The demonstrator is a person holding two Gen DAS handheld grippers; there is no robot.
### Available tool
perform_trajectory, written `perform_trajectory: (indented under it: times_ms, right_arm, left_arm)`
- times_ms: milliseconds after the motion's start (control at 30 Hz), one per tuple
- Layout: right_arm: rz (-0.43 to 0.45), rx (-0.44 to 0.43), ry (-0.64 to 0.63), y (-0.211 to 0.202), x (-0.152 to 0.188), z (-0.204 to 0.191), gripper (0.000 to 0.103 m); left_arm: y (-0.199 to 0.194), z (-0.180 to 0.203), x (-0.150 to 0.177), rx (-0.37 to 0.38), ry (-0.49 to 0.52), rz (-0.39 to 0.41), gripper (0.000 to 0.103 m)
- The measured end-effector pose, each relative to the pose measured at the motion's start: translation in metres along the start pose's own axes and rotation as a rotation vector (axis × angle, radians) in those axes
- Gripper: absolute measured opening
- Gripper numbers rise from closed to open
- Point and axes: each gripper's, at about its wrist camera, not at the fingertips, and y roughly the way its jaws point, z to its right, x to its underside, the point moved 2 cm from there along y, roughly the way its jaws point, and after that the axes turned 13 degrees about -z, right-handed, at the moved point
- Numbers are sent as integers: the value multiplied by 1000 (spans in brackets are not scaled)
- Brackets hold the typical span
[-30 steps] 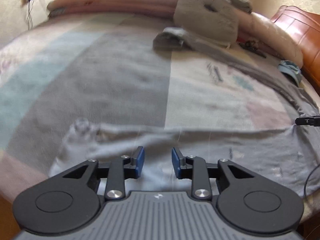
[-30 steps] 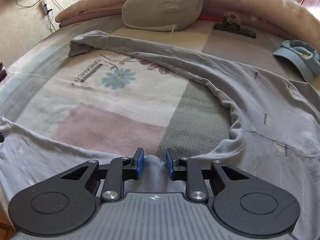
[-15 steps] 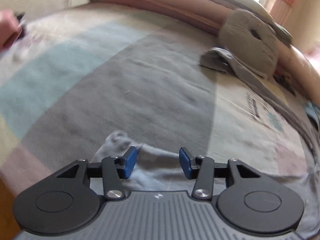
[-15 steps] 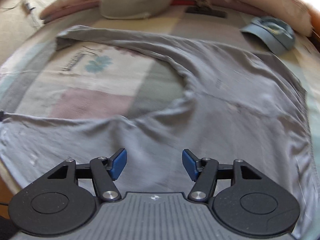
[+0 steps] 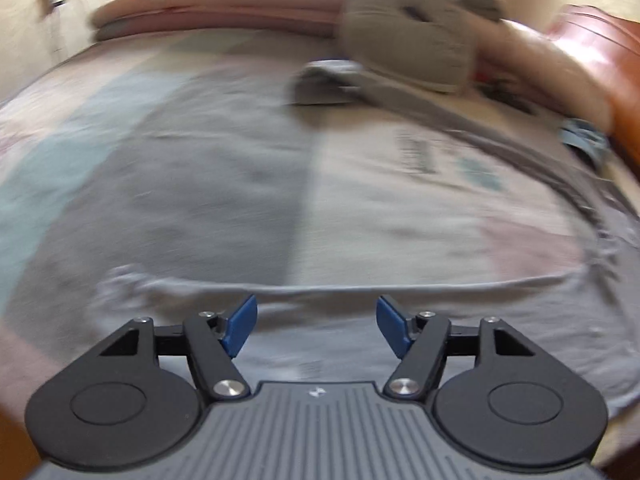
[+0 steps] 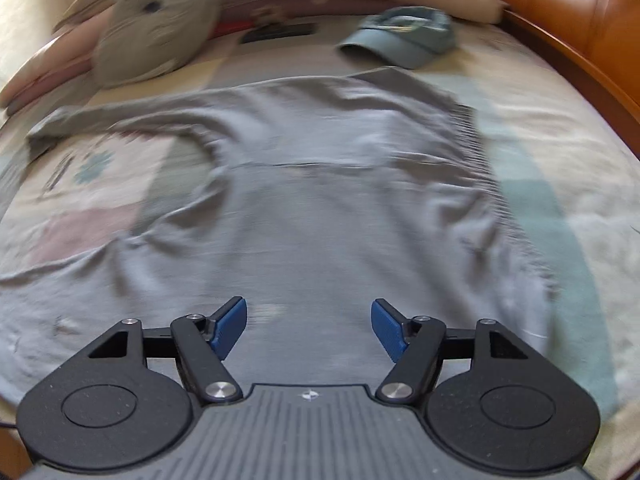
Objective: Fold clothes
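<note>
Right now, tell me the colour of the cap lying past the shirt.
The cap is dusty blue, clearest in the right wrist view.

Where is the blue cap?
In the right wrist view, the blue cap lies on the bed, far side, just beyond the grey shirt.

Matt grey cloth shirt [image 6: 320, 208]; glossy brown leather-like headboard [image 6: 580, 12].
</note>
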Motion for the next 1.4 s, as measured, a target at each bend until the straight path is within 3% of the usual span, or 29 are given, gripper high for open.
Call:
perform_trajectory:
  times_ms: [67, 233, 333, 467, 567, 633, 667, 700, 800, 867, 967, 1000, 1067, 1167, 1233, 1333, 1400]
  right_arm:
    - [11, -10, 45, 4, 3, 20, 74]
    - [28, -60, 181, 8, 19, 71, 74]
    - [87, -86, 197, -8, 9, 83, 74]
    - [157, -186, 216, -6, -25, 90, 75]
    - [118, -226, 277, 22, -40, 100, 75]
    - [116, -211, 282, 29, -36, 107, 67]
    - [121, -197, 277, 30, -31, 111, 54]
    - [123, -182, 278, 30, -26, 116, 32]
    - [119, -131, 296, 21, -9, 137, 23]
    - [104, -140, 331, 14, -3, 145, 27]
    - [123, -143, 238, -2, -5, 127, 57]
    - [128, -150, 177, -5, -7, 115, 59]
    - [108, -153, 57, -4, -11, 91, 60]
    - [29, -65, -59, 10, -4, 74, 61]
    - [8, -31, -88, 12, -1, 72, 61]
    - [-1, -1, -117, 10, 2, 73, 70]
    - [0, 9, -138, 8, 2, 71, 70]
  left_arm:
    - [5, 20, -1, 35, 26, -8, 67]
    - [15, 45, 6, 62, -49, -70, 67]
    - [10, 63, 5, 45, -15, -62, 67]
    - [9, 90, -9, 74, 2, -44, 67]
    - [10, 107, -9, 92, 8, -55, 67]
    - [12, 117, -5, 87, 15, -70, 68]
    - [12, 121, -3, 83, 18, -78, 68]
    - [14, 122, 1, 69, 12, -91, 68]
    - [20, 121, 9, 40, -29, -127, 68]
    - [21, 122, 11, 27, -45, -130, 67]
    - [19, 129, 11, 29, -36, -124, 68]
    - [20, 132, 11, 27, -26, -124, 68]
    - [21, 129, 16, -14, -16, -125, 69]
    - [22, 126, 23, -75, 1, -126, 69]
    - [23, 124, 27, -116, 9, -127, 69]
    - [12, 109, 30, -179, -42, -149, 68]
    - [2, 102, 28, -181, -48, -108, 70]
